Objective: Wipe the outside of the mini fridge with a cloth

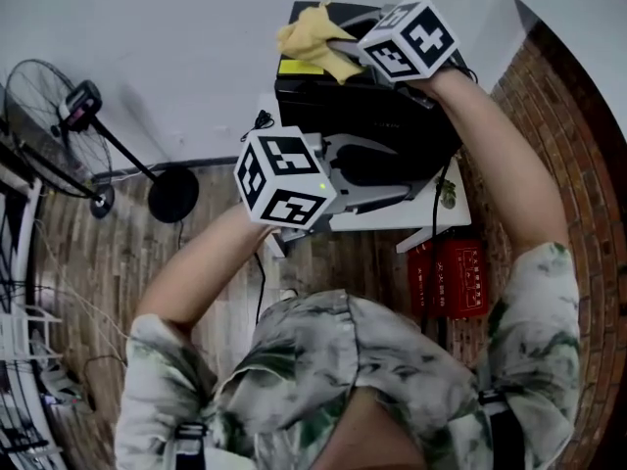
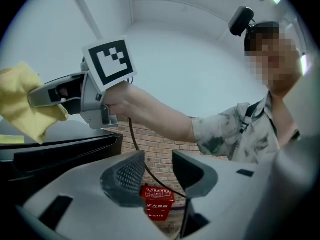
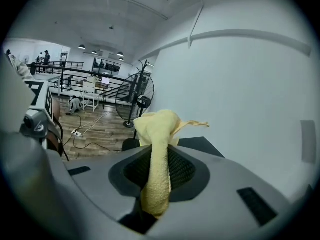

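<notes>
The black mini fridge (image 1: 377, 116) stands on a small white table (image 1: 387, 215) against the white wall. My right gripper (image 1: 345, 53) is over the fridge's top at its far left corner, shut on a yellow cloth (image 1: 310, 37) that bunches out past the jaws. In the right gripper view the cloth (image 3: 157, 149) runs up between the jaws, over the fridge top (image 3: 202, 145). My left gripper (image 1: 416, 176) is lower, at the fridge's front, jaws open with nothing between them (image 2: 157, 171). The left gripper view shows the cloth (image 2: 22, 109) held above the fridge (image 2: 60, 151).
A red box (image 1: 451, 277) sits on the floor under the table, also seen as the red box (image 2: 157, 201). A standing fan (image 1: 59, 116) and its round black base (image 1: 174, 196) are left of the fridge. A brick wall (image 1: 578, 164) runs on the right. Cables lie on the wooden floor.
</notes>
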Demonstrator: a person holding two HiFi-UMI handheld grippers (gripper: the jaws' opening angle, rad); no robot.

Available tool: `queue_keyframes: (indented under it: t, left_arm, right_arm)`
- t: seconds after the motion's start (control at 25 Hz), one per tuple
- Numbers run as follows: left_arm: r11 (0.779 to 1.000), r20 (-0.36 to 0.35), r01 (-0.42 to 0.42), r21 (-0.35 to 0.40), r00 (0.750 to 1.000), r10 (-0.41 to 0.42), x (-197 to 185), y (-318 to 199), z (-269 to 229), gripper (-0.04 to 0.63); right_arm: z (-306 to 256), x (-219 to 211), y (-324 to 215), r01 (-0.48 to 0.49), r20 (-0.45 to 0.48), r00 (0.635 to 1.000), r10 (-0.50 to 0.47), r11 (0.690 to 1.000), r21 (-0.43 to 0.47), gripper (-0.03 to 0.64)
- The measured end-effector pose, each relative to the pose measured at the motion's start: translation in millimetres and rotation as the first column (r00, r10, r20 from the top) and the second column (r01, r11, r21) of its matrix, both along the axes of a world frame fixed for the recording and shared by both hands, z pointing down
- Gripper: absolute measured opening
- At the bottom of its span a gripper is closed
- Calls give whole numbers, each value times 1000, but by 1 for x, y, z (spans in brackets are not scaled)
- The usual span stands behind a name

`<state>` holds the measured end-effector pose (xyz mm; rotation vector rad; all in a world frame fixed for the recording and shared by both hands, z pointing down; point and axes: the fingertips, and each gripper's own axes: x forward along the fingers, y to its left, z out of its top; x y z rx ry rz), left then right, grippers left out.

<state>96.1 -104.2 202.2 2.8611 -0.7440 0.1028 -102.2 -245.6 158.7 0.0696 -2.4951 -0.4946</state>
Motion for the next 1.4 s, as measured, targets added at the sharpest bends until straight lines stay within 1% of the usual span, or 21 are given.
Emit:
queue_keyframes:
  t: [0.16, 0.28, 0.4, 0.52, 0.6, 0.8, 0.96, 1.08, 1.16, 1.2, 1.28, 1.4]
  left_arm:
    - [999, 4, -36, 4, 999, 36, -16, -2, 0, 163]
    - [998, 10, -59, -3, 998, 59, -27, -5, 4, 164]
    - [995, 9, -97, -8, 995, 97, -30, -7, 6, 164]
    - [991, 10, -132, -5, 991, 132, -28, -8, 9, 164]
    - [988, 7, -157, -9, 988, 157, -25, -7, 11, 164]
    - [977, 11, -213, -13, 977, 213, -19, -11, 14, 164]
    - [970, 11, -242, -15, 970, 242, -18, -14, 17, 163]
    - [967, 14, -254, -14, 967, 254, -21, -15, 18, 163]
    - [966, 16, -257, -10, 966, 257, -25, -15, 17, 164]
    - [966, 17, -258, -7, 966, 258, -28, -16, 17, 164]
    - [966, 19, -259, -5, 966, 259, -35, -16, 17, 164]
    - [966, 19, -260, -4, 965, 260, -45, -15, 17, 163]
  right_arm:
    - [21, -3, -23, -62, -57, 996, 62, 998, -4, 86]
    - [27, 4, -43, -118, -71, 991, 117, 993, 0, 86]
    - [32, 25, -67, -196, -81, 977, 197, 980, 16, 86]
    - [36, 54, -93, -280, -93, 955, 282, 959, 35, 86]
    - [40, 76, -110, -337, -100, 935, 339, 941, 41, 86]
    - [42, 135, -151, -467, -118, 874, 472, 882, 71, 86]
    - [44, 177, -183, -559, -125, 812, 570, 821, 115, 86]
    - [44, 200, -203, -611, -130, 769, 626, 779, 140, 86]
    - [43, 208, -211, -631, -131, 749, 649, 760, 155, 86]
    - [41, 208, -212, -636, -129, 745, 655, 755, 160, 86]
    - [34, 200, -212, -634, -117, 749, 653, 756, 160, 86]
    - [14, 172, -200, -612, -71, 778, 624, 779, 135, 86]
